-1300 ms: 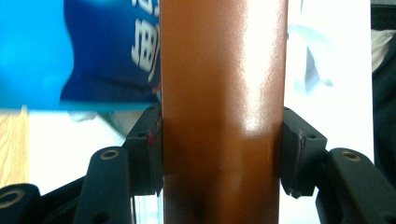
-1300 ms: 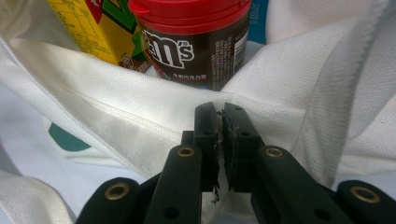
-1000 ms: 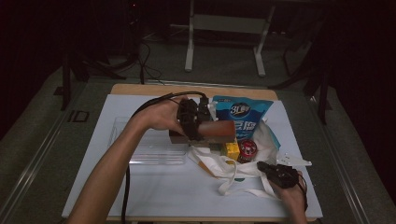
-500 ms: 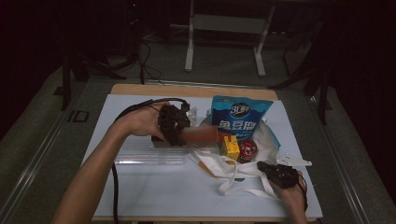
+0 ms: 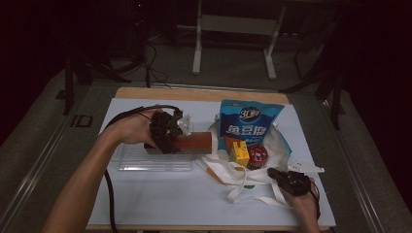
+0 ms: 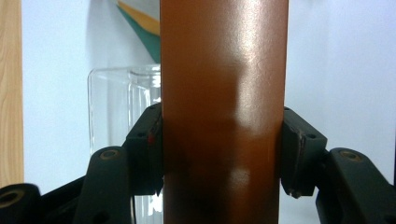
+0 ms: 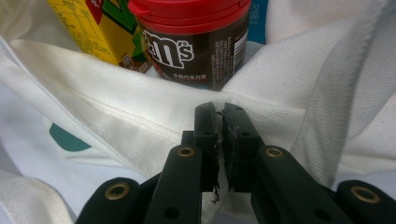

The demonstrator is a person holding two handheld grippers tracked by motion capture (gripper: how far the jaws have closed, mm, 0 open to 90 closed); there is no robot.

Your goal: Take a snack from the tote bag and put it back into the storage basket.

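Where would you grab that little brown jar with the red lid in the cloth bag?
Probably around the brown jar body just under its red lid, coming from the open side that faces the right gripper. It looks round and stands upright, the yellow carton crowds one side, and the white bag cloth wraps its base.

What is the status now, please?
Left gripper shut on brown box, above clear tray. Right gripper shut at white bag. Nothing in the way.
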